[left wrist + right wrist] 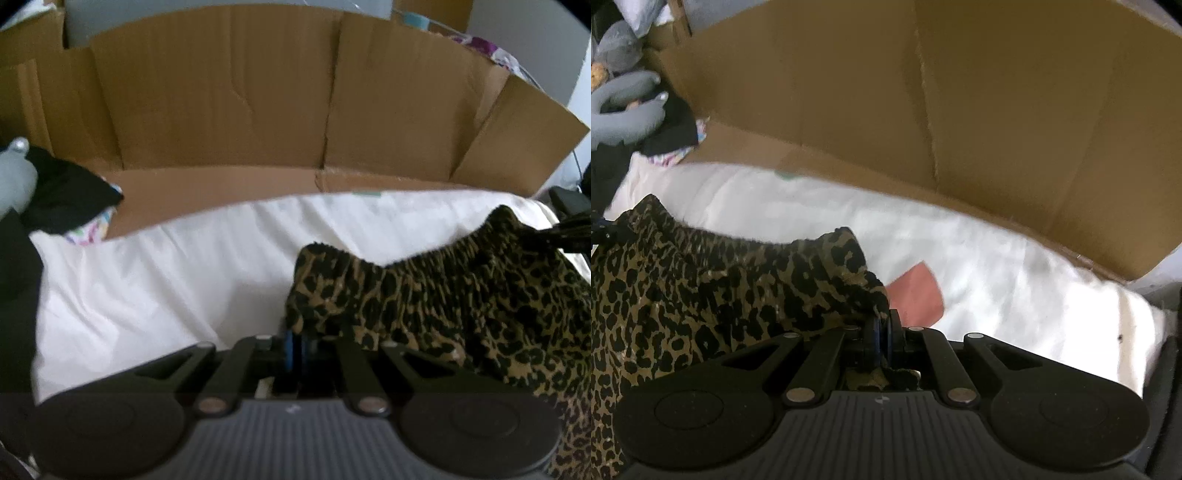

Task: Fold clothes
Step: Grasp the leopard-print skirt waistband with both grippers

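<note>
Leopard-print garment is held up over the white bed sheet, strung by its gathered waistband between the two pairs of tongs. In the left wrist view the left tongs are pressed together, with the near corner of the waistband drawn in at their tips; the cloth runs away from them toward 2 o'clock, where the dark tips of the other tongs are glimpsed at the far corner. In the right wrist view the right tongs are likewise pinched on a corner of the same garment, a scrap of print showing behind the closed jaws, and the cloth stretches off toward 9 and 10 o'clock. The long axis of the waistband is thus laid from one pair of tongs to the other, and the body of the garment hangs below it. Neither hand is judged nearer: each already has its own corner. A pink patch is seen on the sheet just past the right tongs, at 1 o'clock. A cardboard wall is stood behind the bed at 12 o'clock. Dark clothes are heaped at 10 o'clock.
</note>
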